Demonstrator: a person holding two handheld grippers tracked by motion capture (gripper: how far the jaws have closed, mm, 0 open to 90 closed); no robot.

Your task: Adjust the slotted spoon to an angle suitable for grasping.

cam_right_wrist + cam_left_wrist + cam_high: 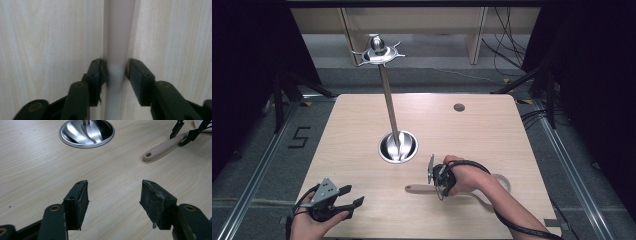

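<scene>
Your R gripper [115, 72] straddling beige-handled, white-headed utensil [117, 37] flat on table, pads at handle sides, grip unclear, L gripper [113, 200] wide, empty, well apart

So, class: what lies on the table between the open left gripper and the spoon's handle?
Nothing: in the left gripper view, bare wooden table runs from the left gripper to the handle. The high view agrees.

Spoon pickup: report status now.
Right gripper straddles the spoon handle on the table, pads about touching. Left gripper open, empty. Nothing in the way; stand clear behind.
</scene>
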